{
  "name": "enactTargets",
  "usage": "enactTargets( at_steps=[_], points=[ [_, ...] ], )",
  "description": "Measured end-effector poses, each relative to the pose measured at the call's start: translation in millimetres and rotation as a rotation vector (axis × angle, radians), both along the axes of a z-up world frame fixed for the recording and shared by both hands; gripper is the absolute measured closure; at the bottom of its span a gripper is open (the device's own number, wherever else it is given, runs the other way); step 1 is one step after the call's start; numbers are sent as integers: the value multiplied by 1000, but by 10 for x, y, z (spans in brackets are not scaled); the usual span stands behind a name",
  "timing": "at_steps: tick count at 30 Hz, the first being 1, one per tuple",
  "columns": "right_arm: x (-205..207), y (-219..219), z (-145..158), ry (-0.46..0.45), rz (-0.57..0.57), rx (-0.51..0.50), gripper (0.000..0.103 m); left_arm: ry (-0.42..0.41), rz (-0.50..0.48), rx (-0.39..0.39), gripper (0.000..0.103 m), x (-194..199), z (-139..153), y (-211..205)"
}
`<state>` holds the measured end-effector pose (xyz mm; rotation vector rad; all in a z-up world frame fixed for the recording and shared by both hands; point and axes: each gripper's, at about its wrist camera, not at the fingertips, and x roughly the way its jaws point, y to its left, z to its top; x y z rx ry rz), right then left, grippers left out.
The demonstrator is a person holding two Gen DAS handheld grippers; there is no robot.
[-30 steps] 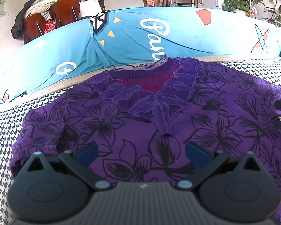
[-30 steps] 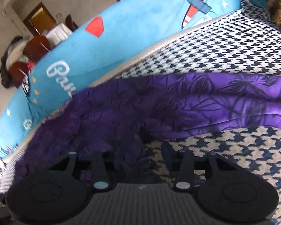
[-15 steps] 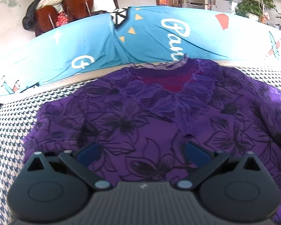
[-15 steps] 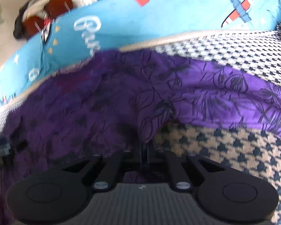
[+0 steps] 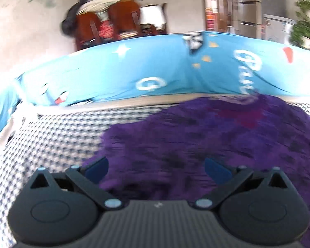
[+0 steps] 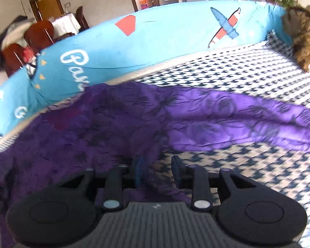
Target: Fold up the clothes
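one garment, a purple floral top (image 6: 117,128), is lying spread over the houndstooth cover (image 6: 248,76) of what looks like a sofa or bed, with a blue printed cushion (image 6: 165,41) standing behind it. no fold is showing yet: the body is lying flat, neckline toward the cushion, and one sleeve (image 6: 248,122) is stretching out sideways, well clear of the body, so the task is judged to be at its very start. the right claw (image 6: 157,169) is sitting at the near edge of the top by the armpit; its jaws have just been opening, cloth is lying between them, and the pads are not pressing it. the left claw (image 5: 155,167) is hanging wide apart and empty above the top's other side. sleeves and body are remaining to be folded.
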<state>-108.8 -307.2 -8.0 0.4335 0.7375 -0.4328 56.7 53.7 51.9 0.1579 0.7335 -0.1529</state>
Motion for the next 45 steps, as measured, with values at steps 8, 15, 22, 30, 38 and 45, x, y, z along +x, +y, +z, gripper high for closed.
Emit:
enactTargets(
  at_steps=[8, 15, 22, 30, 38, 45],
  points=[
    [272, 382, -12, -20, 119, 2, 72, 32, 169, -33, 1, 229, -69, 763],
    [495, 733, -75, -19, 201, -3, 72, 15, 32, 15, 0, 111, -153, 696],
    [652, 880, -175, 6, 233, 26, 72, -31, -149, 148, 0, 6, -420, 366],
    [754, 984, -230, 9, 254, 48, 72, -29, -205, 214, 1, 30, -718, 136],
    [775, 966, -243, 11, 252, 60, 72, -2, -118, 209, 14, 216, -853, 72],
    [786, 979, -247, 12, 259, 55, 72, -9, -65, 98, 37, 267, -750, 199]
  ],
)
